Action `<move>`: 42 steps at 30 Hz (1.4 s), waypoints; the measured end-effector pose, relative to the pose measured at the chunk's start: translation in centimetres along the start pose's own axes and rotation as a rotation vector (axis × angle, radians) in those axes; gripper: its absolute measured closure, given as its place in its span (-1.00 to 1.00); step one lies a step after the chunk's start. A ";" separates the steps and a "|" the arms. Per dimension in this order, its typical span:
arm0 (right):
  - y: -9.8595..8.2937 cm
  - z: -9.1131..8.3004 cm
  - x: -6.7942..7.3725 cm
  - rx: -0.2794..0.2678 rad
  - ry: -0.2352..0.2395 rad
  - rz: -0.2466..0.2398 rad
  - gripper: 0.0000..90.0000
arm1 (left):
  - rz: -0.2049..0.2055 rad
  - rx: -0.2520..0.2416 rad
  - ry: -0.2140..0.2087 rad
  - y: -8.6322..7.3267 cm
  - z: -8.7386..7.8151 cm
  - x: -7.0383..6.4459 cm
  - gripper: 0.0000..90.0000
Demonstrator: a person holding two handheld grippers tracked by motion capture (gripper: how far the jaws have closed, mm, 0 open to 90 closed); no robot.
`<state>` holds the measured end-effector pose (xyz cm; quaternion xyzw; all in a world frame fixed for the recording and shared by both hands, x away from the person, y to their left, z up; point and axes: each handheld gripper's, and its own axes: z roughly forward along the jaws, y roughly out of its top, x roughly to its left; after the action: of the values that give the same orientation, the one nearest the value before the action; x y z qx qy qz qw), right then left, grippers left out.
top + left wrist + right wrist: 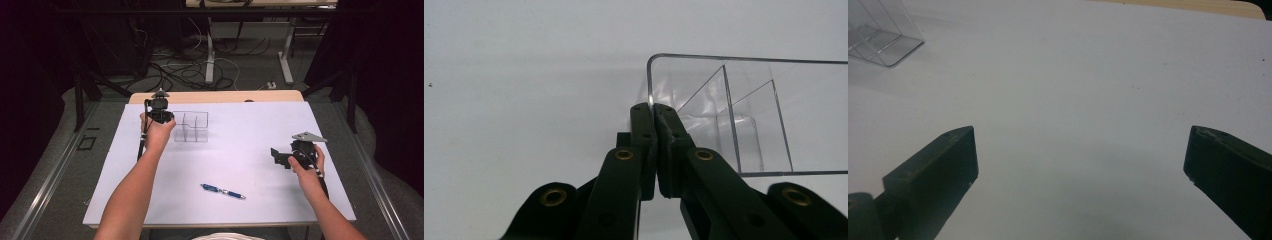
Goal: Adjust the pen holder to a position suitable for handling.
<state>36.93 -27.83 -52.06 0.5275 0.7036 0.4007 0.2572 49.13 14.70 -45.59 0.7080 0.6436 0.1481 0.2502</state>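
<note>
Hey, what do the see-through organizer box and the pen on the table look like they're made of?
Organizer box: probably clear hard plastic, glossy; the table shows through its walls and dividers, and its edges catch light.
Pen: too small to be sure; blue barrel with a pale, possibly metal, tip end.

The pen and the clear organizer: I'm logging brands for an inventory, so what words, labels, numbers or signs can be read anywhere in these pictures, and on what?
None can be read.
Blue pen: too small in the high view to tell whether it bears print.
Clear organizer: bare plastic, no label seen.
Left gripper and right gripper: plain black jaws, no markings.
White table cover: blank.
</note>
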 end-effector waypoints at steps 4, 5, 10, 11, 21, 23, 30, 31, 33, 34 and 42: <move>0.0 0.0 0.0 0.001 -0.002 -0.001 -0.98 | 0.006 0.007 -0.012 -0.2 0.0 -0.6 0.96; 0.0 0.0 0.0 0.001 -0.002 -0.001 -0.98 | 0.007 0.008 -0.011 -0.3 0.0 -0.8 0.96; 0.0 0.0 0.1 0.000 0.001 -0.002 -0.98 | 0.012 0.016 -0.027 -0.9 -0.4 -1.6 0.96; 0.0 0.0 0.1 0.000 0.001 -0.002 -0.98 | 0.006 0.019 -0.025 -1.0 -0.4 -1.7 0.96; 0.0 0.0 0.2 0.003 0.000 -0.004 -0.98 | -0.003 0.017 -0.050 -1.9 -0.8 -1.9 0.95; 0.0 0.0 0.2 0.004 0.004 -0.001 -0.98 | 0.001 0.018 -0.052 -2.0 -0.9 -2.0 0.95; -0.1 0.0 0.2 0.003 0.003 -0.007 -0.98 | 0.006 0.041 -0.069 -2.3 -1.3 -2.2 0.94; 0.0 0.0 0.2 0.003 0.002 -0.008 -0.98 | 0.005 0.042 -0.075 -2.4 -1.4 -2.4 0.94; 0.0 0.0 0.2 0.003 0.002 -0.009 -0.98 | 0.004 0.044 -0.082 -2.4 -1.4 -2.4 0.94; -0.1 0.0 0.2 0.004 0.002 -0.009 -0.98 | -0.001 0.049 -0.093 -2.5 -1.5 -2.4 0.93; -0.1 0.0 0.2 0.004 0.002 -0.010 -0.98 | -0.016 0.045 -0.125 -3.0 -1.6 -2.2 0.91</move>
<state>36.86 -27.63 -52.12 0.5241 0.7074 0.3985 0.2572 45.50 12.96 -45.69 0.7161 0.6354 0.0871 0.2753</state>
